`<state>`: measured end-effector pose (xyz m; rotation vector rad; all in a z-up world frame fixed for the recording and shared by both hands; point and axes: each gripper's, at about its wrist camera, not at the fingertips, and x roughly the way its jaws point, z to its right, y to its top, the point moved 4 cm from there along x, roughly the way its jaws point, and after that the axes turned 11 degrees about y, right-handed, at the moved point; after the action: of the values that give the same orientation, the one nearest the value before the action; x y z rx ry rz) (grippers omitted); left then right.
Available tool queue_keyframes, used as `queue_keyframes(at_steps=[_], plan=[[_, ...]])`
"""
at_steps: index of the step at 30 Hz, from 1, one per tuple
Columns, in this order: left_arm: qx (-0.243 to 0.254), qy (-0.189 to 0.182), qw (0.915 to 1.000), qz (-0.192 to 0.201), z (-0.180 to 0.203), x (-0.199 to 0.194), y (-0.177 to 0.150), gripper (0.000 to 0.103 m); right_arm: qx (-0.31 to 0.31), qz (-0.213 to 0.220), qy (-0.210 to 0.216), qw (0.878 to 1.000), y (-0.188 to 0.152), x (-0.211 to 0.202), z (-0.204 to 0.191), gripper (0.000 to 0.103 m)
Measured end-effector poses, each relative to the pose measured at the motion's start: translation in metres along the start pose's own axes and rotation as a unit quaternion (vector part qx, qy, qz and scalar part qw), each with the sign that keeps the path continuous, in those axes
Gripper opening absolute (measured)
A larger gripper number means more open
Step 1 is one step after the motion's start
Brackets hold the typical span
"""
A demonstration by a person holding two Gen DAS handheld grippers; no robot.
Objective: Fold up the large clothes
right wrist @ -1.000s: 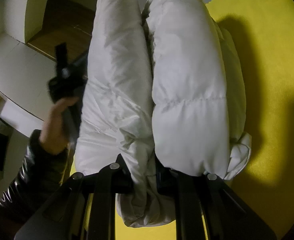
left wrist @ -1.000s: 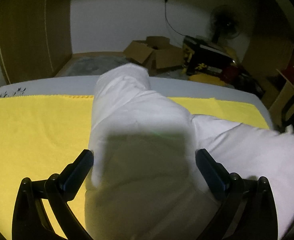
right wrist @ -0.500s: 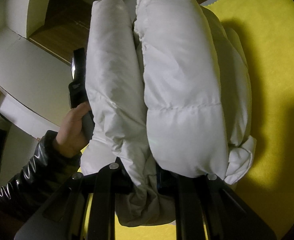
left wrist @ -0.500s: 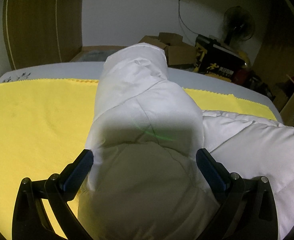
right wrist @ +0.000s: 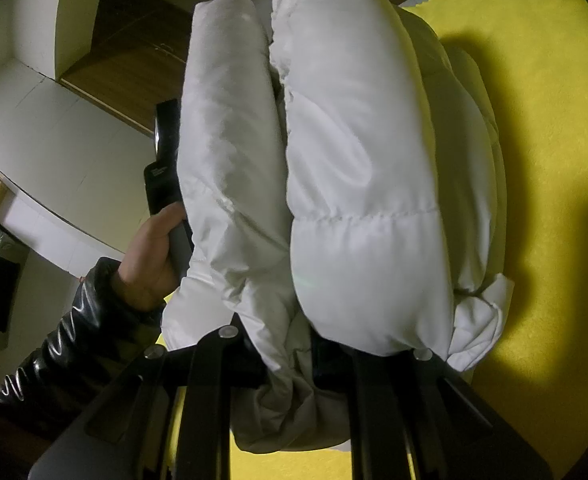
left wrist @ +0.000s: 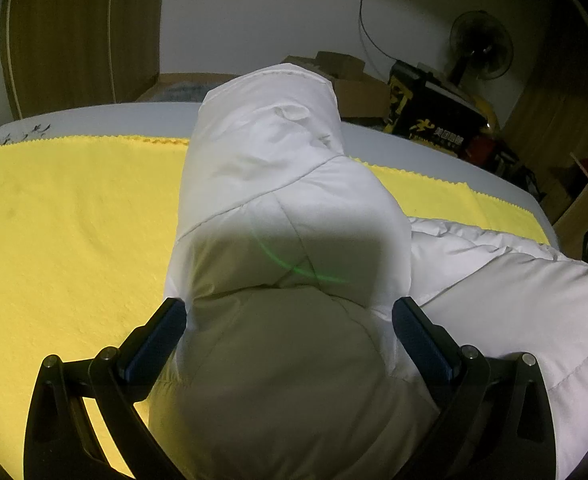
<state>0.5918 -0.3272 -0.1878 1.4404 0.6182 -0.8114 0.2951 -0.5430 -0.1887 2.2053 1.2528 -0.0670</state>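
Pinching a fold of the white quilted puffer jacket (right wrist: 358,184), my right gripper (right wrist: 286,356) is clamped nearly closed; my left gripper (left wrist: 290,320) is gaping around its sleeve, pads apparently touching, over the yellow cloth (left wrist: 66,220) near the table's far edge.

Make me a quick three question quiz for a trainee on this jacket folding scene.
1. True or false: the right gripper is shut on the white puffer jacket.
2. What colour is the cloth under the jacket?
3. The left gripper's jaws stand: A) wide, with the jacket's padded sleeve between them B) shut on the cloth C) empty

Key: 1 true; 2 yellow; 3 A
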Motion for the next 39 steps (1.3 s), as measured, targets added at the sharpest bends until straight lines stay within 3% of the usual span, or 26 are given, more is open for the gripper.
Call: queue_keyframes(at_steps=[2, 4, 6, 7, 8, 12, 14, 16, 19, 26, 34, 37, 39], plan=[[-0.003, -0.001, 1.0000, -0.005, 0.000, 0.001, 0.001, 0.103, -0.005, 0.007, -0.004, 1.000, -0.001, -0.002, -0.001, 0.015], [-0.006, -0.010, 0.9998, -0.015, -0.002, -0.002, 0.002, 0.103, -0.008, 0.013, -0.020, 1.000, -0.001, -0.006, -0.009, 0.024], [-0.017, -0.033, 0.9991, -0.023, -0.009, -0.014, 0.001, 0.103, -0.020, 0.022, -0.020, 0.999, 0.000, -0.014, -0.029, 0.063], [-0.022, -0.048, 0.9983, -0.026, -0.012, -0.024, -0.001, 0.103, -0.029, 0.028, -0.010, 0.999, -0.001, -0.019, -0.040, 0.097], [-0.025, -0.066, 0.9971, -0.029, -0.017, -0.037, -0.003, 0.103, -0.050, 0.045, -0.013, 0.998, -0.001, -0.030, -0.057, 0.103], [-0.010, -0.085, 0.9963, -0.010, -0.040, -0.082, -0.006, 0.103, -0.127, 0.112, -0.095, 0.981, -0.004, -0.083, -0.098, 0.103], [0.007, -0.085, 0.9964, 0.003, -0.054, -0.102, -0.013, 0.103, -0.104, 0.135, -0.137, 0.976, -0.005, -0.107, -0.091, 0.103], [0.018, -0.085, 0.9962, 0.002, -0.064, -0.114, -0.020, 0.103, -0.028, 0.116, -0.155, 0.981, -0.011, -0.113, -0.059, 0.103], [0.029, -0.090, 0.9955, -0.007, -0.072, -0.128, -0.032, 0.103, 0.063, 0.089, -0.119, 0.987, -0.020, -0.098, -0.021, 0.103], [0.046, -0.117, 0.9918, -0.022, -0.075, -0.154, -0.059, 0.103, 0.106, 0.052, -0.050, 0.992, -0.007, -0.044, 0.001, 0.103], [0.032, -0.108, 0.9932, -0.027, -0.092, -0.149, -0.060, 0.103, 0.033, 0.018, -0.122, 0.992, 0.007, -0.004, -0.005, 0.103], [0.026, -0.112, 0.9926, -0.041, -0.095, -0.139, -0.058, 0.103, 0.031, 0.014, -0.118, 0.992, 0.009, -0.003, -0.005, 0.102], [0.022, -0.116, 0.9917, -0.050, -0.096, -0.132, -0.055, 0.103, 0.039, 0.016, -0.114, 0.993, 0.011, -0.005, -0.003, 0.092]])
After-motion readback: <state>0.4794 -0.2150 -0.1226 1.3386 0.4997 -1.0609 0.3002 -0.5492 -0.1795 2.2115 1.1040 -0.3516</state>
